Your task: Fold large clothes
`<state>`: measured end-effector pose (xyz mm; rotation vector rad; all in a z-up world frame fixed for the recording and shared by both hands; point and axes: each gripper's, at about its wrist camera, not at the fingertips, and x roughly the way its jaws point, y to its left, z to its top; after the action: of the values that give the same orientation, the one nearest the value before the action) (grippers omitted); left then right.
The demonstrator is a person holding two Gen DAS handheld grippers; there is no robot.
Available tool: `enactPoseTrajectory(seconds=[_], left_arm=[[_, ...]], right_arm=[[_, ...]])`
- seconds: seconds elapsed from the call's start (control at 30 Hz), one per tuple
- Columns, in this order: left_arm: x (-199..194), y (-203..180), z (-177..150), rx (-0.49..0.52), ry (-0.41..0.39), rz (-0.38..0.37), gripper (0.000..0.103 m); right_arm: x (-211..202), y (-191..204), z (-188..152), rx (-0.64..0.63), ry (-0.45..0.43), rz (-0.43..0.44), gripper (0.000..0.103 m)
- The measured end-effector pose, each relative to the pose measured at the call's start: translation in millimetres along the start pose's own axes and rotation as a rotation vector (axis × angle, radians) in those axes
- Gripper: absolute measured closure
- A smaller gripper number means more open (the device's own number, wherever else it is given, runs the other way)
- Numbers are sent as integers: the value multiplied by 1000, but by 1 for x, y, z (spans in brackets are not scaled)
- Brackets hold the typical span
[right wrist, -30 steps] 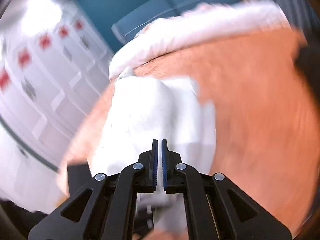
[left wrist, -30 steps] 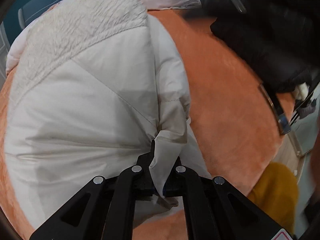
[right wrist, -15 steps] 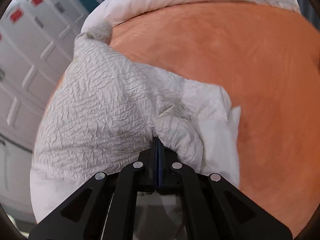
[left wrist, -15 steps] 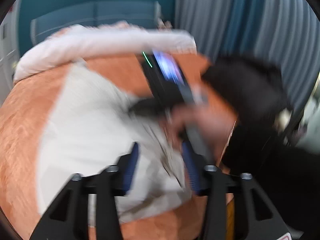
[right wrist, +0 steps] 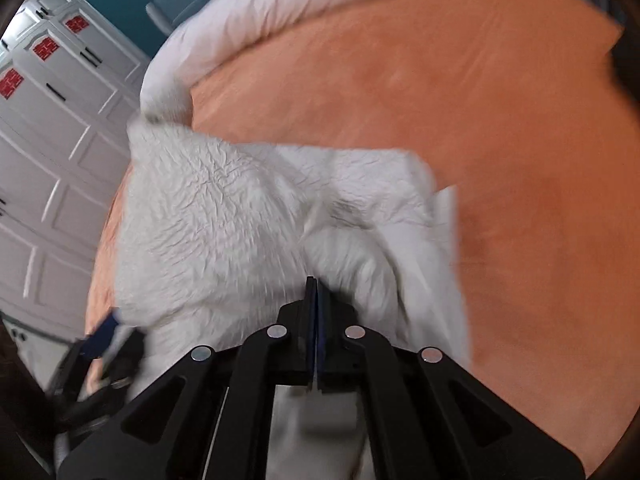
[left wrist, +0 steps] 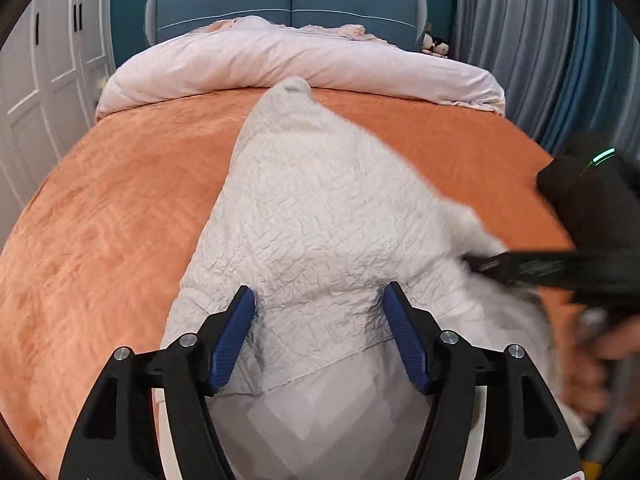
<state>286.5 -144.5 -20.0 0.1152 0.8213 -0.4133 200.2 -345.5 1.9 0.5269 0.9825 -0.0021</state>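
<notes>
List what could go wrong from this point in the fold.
1. The right gripper pinches only a small bunch of the white garment; the cloth could slip out mid-pull.
2. The left gripper is open and holds nothing, so dragging with one grip may skew or bunch the garment.
3. The garment's far tip lies close to the pale duvet and may catch there.

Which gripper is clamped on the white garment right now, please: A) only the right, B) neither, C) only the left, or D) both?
A: the right gripper has its jaws shut on a bunched fold of the white garment, while the left gripper is spread wide open above the cloth.
</notes>
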Motion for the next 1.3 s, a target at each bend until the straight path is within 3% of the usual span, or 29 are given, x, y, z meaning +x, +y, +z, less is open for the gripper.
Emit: enactPoseTrajectory(seconds=[0.07,0.17,0.23,0.33,0.47,0.63,0.7,0.8,0.87,0.93,1.07,1.13,1.2,1.3], left_arm=[[5,-2,1,-5,-3,6,39],[5,-5,-3,-4,-14,19,39],[-3,-9,-13,1,-22,34,39],[-5,-14,-16,-1,-25,47,39],[-9,-17,-22,27,-41,61,39],[-9,-18,-27,29,-66,84,37],[-21,-9,-22,-8,-45,53,37],[-59,14,-23,-113,-33,-26,33],[-86,31,-35,-160,-39,-54,22],[-103,44,-49,-188,-32,-57,16],[-106,70,-81,-278,75,-45,16],[-104,78,-91,-311,115,-29,16],[-110,82,-97,-326,115,-13,16],[-120,80,-98,-292,105,6,16]], right_arm=[[-48,0,-16,25,-85,0,101],[-91,2,-54,68,-124,6,100],[-89,6,-74,59,-90,-2,101],[-46,13,-103,12,14,-106,103],[-8,7,-122,-22,14,-129,103],[-6,-2,-111,-3,53,-85,103],[-36,-5,-111,65,36,-55,103],[-89,11,-126,-5,-44,-58,89],[-108,20,-139,-41,-52,-56,58],[-111,24,-150,-46,-44,-37,39],[-90,15,-155,29,-7,-10,39],[-82,10,-150,113,10,70,39],[-81,7,-143,173,1,156,39],[-76,9,-129,191,-11,156,41]])
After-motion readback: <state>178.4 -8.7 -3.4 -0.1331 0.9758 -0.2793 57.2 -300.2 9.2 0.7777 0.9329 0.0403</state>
